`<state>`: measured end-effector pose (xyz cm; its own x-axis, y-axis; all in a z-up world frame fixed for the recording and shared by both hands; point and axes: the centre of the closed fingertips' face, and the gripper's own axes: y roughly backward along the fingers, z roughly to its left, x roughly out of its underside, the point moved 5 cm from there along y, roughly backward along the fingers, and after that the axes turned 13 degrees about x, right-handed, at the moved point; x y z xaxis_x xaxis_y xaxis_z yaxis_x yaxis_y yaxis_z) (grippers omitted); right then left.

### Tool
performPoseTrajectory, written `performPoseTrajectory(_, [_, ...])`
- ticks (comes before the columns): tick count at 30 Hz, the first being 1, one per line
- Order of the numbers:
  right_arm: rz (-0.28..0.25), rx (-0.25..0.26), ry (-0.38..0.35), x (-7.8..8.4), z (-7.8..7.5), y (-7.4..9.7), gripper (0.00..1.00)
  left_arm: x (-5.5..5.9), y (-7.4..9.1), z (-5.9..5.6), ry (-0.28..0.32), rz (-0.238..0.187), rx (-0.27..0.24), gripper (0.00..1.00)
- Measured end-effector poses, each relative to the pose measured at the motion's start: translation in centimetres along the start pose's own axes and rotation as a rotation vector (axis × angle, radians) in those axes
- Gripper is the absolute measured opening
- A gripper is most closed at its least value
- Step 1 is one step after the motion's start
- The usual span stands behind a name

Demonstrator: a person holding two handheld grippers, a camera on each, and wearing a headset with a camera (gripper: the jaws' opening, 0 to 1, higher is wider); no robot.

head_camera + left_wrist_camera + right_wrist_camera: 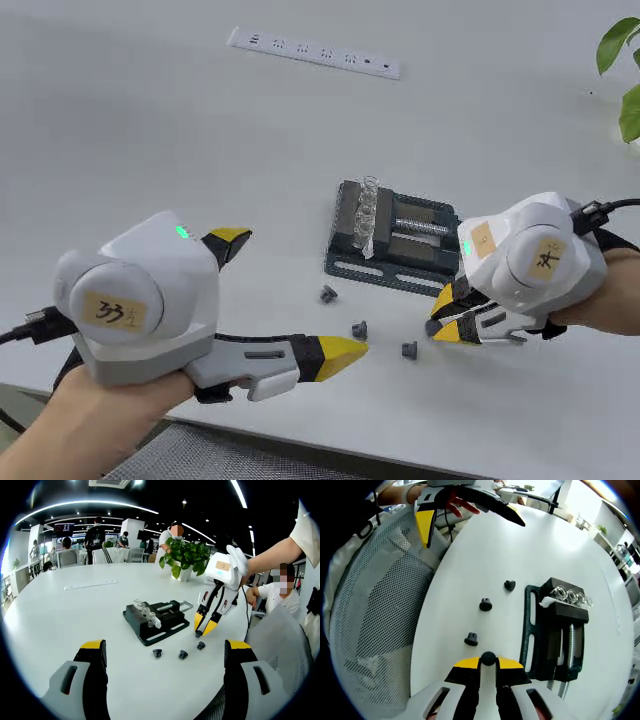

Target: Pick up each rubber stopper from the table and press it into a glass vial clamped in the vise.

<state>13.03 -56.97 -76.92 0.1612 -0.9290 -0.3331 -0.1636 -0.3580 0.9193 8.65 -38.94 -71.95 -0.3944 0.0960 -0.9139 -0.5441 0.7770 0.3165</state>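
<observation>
— Jaws?
— Left gripper [302, 291] spread, at the table [150, 130] edge. Right gripper [489, 663] pinches a stopper [488, 657] beside the vise [420, 262]. Three loose stoppers [360, 329] on open tabletop.
— Writing?
— Left label [113, 312] reads 33.

Head view: the plant [625, 70] at upper right is cut off by the top and right edges. The right end of the vise [385, 270] is hidden behind the right gripper [436, 322]. The glass vials [368, 215] in it blur into one clear mass, so no count is possible. The sockets on the power strip [313, 52], upper centre, are too small to make out.

Right gripper view: the rubber stopper [488, 658] pinched at the jaw tips shows its top only, the rest covered by the jaws. The left gripper [472, 532], at the top, is cut off by the frame edge.

Left gripper view: the people [95, 532] in the background are small and blurred. This gripper's own jaws are cut off at the bottom edge.
</observation>
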Motion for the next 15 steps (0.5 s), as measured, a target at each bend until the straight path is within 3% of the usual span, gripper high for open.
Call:
performPoseTrajectory(7, [-0.019,-0.011,-0.009,-0.9,-1.0,1.3,0.06,-0.1,-0.1,0.1,-0.005,0.005,0.002,0.98])
performPoseTrajectory(15, [-0.052,-0.008,-0.012,-2.3,-3.8,3.3,0.06,-0.1,-0.5,0.4,-0.016,0.025,0.018,0.98])
